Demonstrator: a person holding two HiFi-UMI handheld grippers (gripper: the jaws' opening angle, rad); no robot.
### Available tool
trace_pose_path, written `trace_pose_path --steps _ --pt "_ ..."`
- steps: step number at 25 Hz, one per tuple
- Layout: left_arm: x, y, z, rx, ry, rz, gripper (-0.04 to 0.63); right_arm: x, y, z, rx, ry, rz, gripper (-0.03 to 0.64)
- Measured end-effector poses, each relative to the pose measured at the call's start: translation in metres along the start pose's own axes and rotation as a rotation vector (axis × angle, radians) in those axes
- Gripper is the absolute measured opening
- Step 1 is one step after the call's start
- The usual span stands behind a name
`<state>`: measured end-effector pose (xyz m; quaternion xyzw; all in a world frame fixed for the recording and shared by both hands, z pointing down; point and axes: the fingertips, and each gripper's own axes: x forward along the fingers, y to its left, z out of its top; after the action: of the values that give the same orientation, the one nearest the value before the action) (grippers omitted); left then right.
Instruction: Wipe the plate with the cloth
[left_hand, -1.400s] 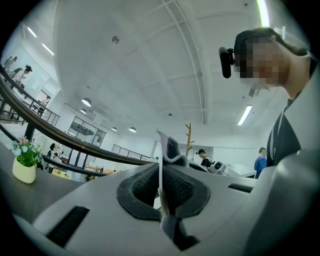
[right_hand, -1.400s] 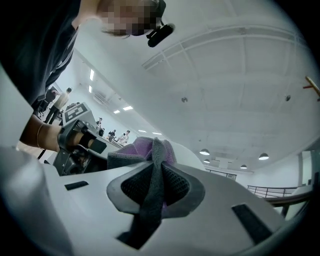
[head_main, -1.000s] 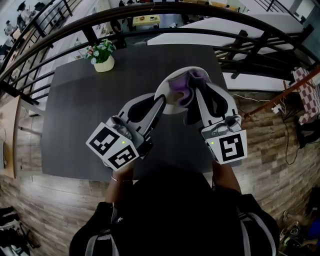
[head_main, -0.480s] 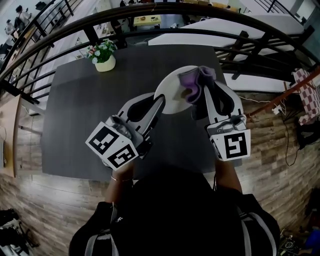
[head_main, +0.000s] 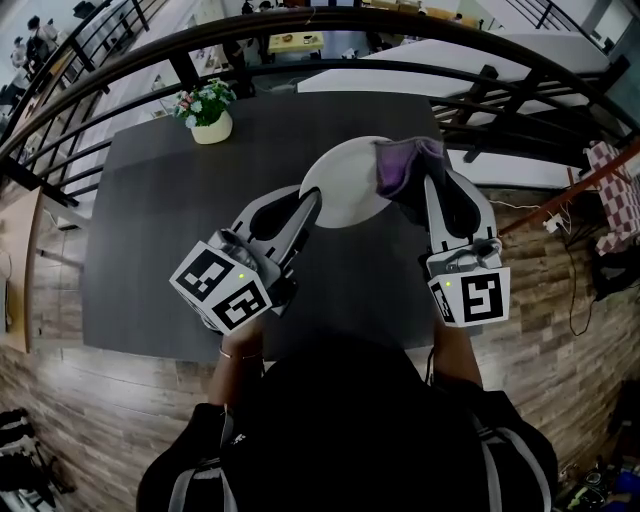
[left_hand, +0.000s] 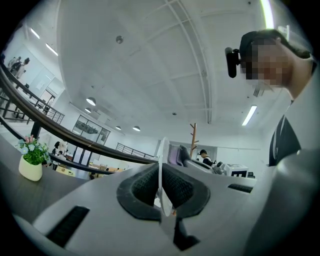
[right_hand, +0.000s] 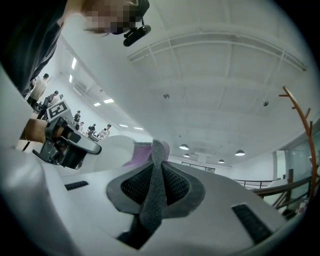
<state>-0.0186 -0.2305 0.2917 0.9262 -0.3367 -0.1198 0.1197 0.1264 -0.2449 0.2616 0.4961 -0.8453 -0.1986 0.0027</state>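
Observation:
A white plate (head_main: 342, 182) is held up on edge above the dark table, its face tilted toward me. My left gripper (head_main: 310, 197) is shut on its lower left rim; in the left gripper view the plate (left_hand: 161, 170) shows as a thin white edge clamped between the pads. My right gripper (head_main: 418, 190) is shut on a purple and grey cloth (head_main: 404, 163), which lies against the plate's right rim. In the right gripper view the cloth (right_hand: 152, 182) runs up between the jaws, with the plate (right_hand: 116, 150) behind it to the left.
A small pot of flowers (head_main: 205, 112) stands at the far left of the dark table (head_main: 150, 240). A curved black railing (head_main: 300, 25) runs beyond the table, with white tables behind it. Wooden floor lies to the left and right.
The cloth and my right gripper have slid to the right across the plate, from its middle to its right rim. The left gripper and the plate have hardly moved.

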Motion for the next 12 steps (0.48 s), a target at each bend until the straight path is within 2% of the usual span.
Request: trace_pose_path --steps 5,12 --pt "-0.001 0.006 -0.002 0.017 0.009 0.038 0.015 -0.017 0.011 0.022 0.008 -0.080 0.056 0.043" --pt "-0.002 0.009 -0.003 0.016 0.011 0.048 0.015 -0.027 0.049 0.056 0.009 -0.206 0.192 0.043"
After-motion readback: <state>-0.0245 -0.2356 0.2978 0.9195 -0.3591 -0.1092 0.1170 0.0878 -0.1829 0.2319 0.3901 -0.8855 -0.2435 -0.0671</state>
